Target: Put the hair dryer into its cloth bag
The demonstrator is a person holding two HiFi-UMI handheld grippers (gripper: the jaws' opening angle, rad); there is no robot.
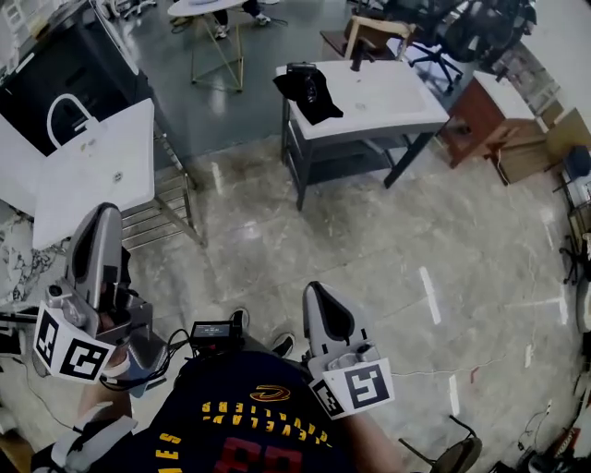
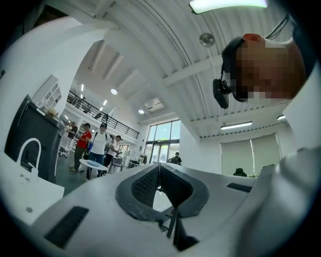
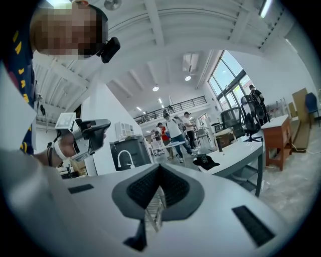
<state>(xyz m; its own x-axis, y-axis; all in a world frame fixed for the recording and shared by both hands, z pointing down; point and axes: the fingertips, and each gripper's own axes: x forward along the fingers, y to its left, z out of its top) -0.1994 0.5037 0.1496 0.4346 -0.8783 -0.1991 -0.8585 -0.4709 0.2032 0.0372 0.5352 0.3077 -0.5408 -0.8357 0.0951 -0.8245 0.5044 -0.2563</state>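
Note:
A black cloth bag (image 1: 309, 92) lies crumpled on the left end of a white table (image 1: 388, 97) across the floor, with a dark object (image 1: 301, 70) on its far side that I cannot make out as the hair dryer. The right gripper view shows the same bag (image 3: 205, 161) and table (image 3: 243, 150) far off. My left gripper (image 1: 104, 214) is raised at the left, far from the table, shut and empty. My right gripper (image 1: 315, 290) is held in front of my body, pointing towards the table, also shut with nothing in it. Each gripper's own view shows the pads meeting: left gripper (image 2: 159, 166), right gripper (image 3: 159, 169).
A white panel with a handle-shaped loop (image 1: 92, 162) leans at the left beside a metal rack (image 1: 171, 208). A wooden cabinet (image 1: 480, 115) and an office chair (image 1: 471, 32) stand right of the table. Several people (image 3: 173, 128) stand by a round table (image 1: 217, 9) further back.

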